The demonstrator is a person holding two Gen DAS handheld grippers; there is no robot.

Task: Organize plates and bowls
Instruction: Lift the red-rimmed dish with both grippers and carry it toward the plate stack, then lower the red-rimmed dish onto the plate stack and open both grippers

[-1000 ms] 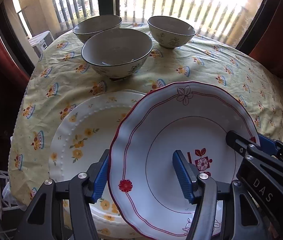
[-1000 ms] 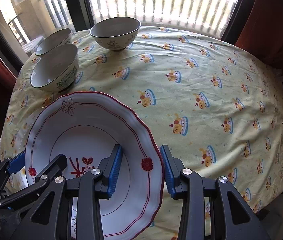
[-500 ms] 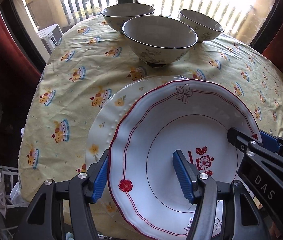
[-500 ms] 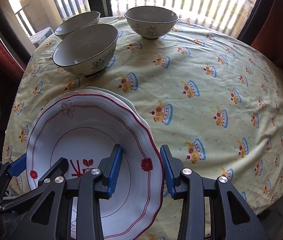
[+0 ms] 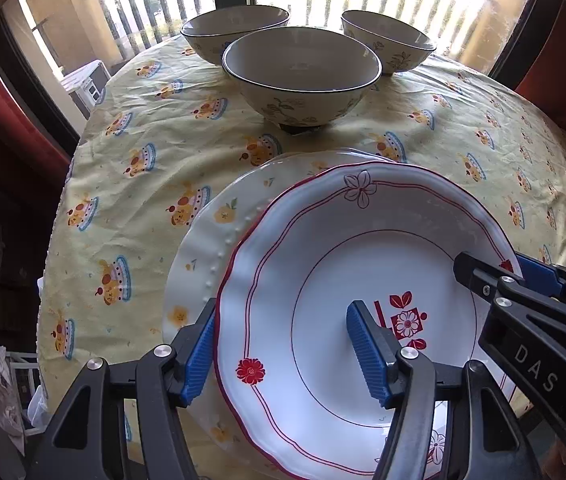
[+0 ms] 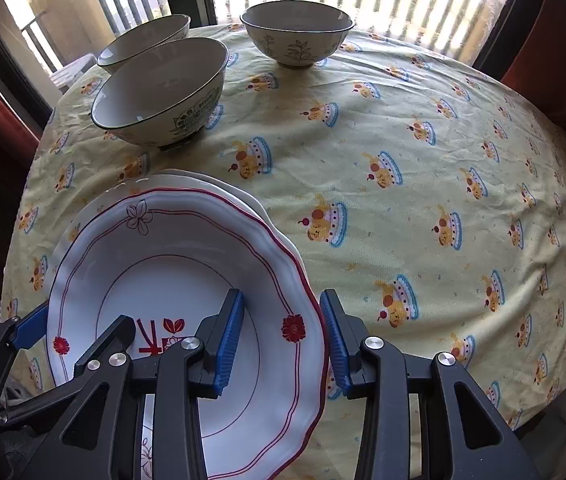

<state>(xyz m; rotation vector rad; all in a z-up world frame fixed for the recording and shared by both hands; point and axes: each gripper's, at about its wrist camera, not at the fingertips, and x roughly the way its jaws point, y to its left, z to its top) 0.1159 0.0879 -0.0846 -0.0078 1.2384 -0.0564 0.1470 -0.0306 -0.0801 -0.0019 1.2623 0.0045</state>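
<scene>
A white plate with a scalloped red rim (image 5: 323,240) (image 6: 163,248) is gripped from both sides. My left gripper (image 5: 283,356) is shut on its left rim, one pad under the edge and one in the well. My right gripper (image 6: 279,340) is shut on the right rim and also shows at the right of the left wrist view (image 5: 499,270). The plate sits over a white plate with yellow flowers (image 5: 211,240) (image 6: 187,180), covering most of it; I cannot tell whether they touch. Three cream bowls stand behind: a near one (image 5: 301,68) (image 6: 159,84) and two farther back (image 5: 235,24) (image 5: 387,36).
A yellow tablecloth with a cake print (image 6: 403,160) covers the round table; its right half is bare cloth. The table edge drops off close on the left and in front. A barred window and red curtains lie behind the bowls.
Both grippers carried the red-rimmed plate sideways and a little down until it came over the flowered plate, which showed mostly uncovered a second ago. Over the last half second little has moved.
</scene>
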